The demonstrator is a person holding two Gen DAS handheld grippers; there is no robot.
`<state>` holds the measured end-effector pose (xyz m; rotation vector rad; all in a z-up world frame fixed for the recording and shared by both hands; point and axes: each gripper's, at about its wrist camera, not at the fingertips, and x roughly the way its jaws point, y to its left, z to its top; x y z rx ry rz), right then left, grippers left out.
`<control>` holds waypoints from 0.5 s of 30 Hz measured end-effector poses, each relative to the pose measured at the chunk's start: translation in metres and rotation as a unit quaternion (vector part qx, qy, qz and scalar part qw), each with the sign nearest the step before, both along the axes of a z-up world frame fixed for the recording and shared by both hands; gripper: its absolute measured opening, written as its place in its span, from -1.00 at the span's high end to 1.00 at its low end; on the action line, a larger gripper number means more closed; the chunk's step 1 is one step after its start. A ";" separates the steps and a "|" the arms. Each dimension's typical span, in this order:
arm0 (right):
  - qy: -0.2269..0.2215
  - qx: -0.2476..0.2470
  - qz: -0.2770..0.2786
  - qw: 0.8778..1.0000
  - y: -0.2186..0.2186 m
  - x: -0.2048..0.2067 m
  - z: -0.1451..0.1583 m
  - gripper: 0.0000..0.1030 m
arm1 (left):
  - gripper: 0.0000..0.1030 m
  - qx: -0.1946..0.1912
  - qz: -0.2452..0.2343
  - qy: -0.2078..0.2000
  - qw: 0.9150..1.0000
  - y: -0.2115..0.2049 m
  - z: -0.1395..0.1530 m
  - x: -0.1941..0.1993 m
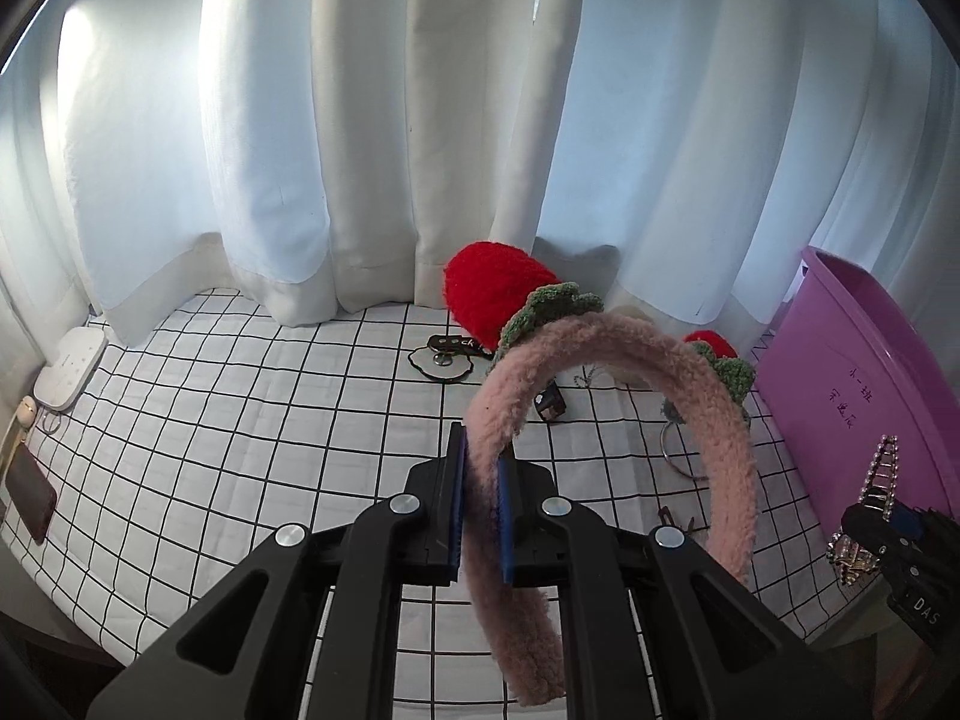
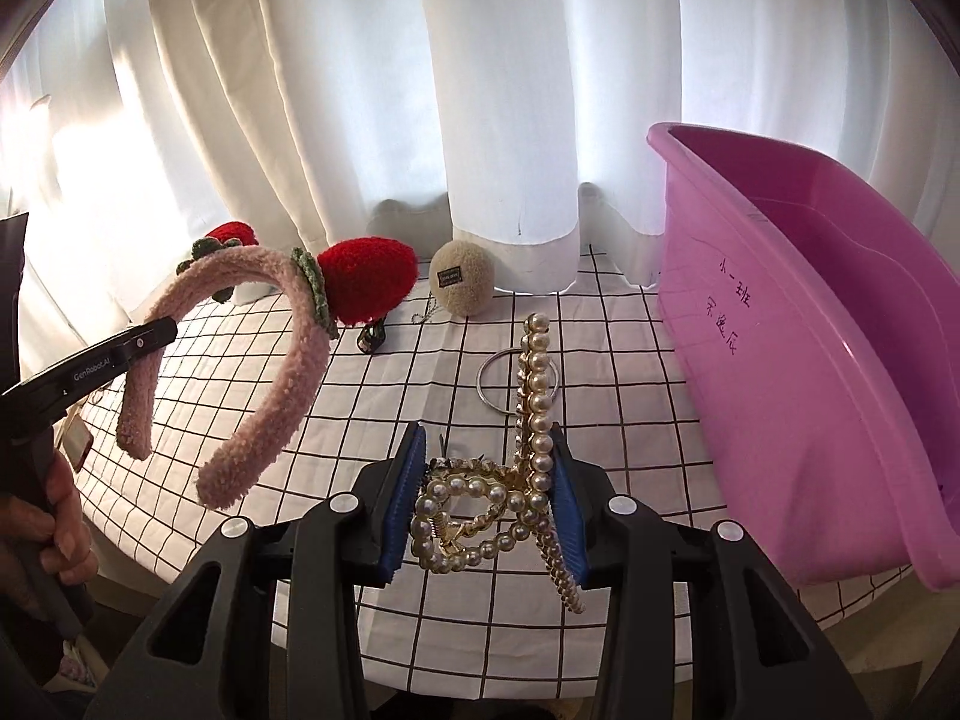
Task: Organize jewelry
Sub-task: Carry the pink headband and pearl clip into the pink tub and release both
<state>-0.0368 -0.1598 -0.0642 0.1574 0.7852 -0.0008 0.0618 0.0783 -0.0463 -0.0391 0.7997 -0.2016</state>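
Observation:
My left gripper (image 1: 482,468) is shut on a fluffy pink headband (image 1: 714,420) with red strawberries and holds it above the checked cloth; the headband also shows at the left of the right wrist view (image 2: 288,384). My right gripper (image 2: 489,468) is shut on a pearl hair claw clip (image 2: 534,396), held above the cloth beside the purple bin (image 2: 840,360). In the left wrist view the right gripper (image 1: 864,531) with the clip (image 1: 879,471) sits at the right edge, in front of the bin (image 1: 852,372).
On the checked tablecloth (image 2: 390,396) lie a metal ring (image 2: 487,381), a beige pompom (image 2: 462,278), a small black clip (image 2: 372,336) and a flower-shaped hair clip (image 1: 444,356). White curtains hang behind. A white device (image 1: 67,372) and a dark case (image 1: 30,495) lie at the left.

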 end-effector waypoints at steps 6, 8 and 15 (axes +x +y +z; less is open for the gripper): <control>-0.034 0.001 -0.023 0.999 -0.030 -0.008 0.029 0.25 | 0.82 -0.014 -0.030 -0.015 0.999 -0.033 0.027 0.002; -0.046 0.001 -0.033 0.998 -0.043 -0.012 0.040 0.25 | 0.82 -0.023 -0.041 -0.018 0.999 -0.047 0.036 0.001; -0.083 -0.009 -0.073 0.994 -0.095 -0.029 0.074 0.25 | 0.82 -0.040 -0.101 -0.044 0.993 -0.106 0.067 -0.004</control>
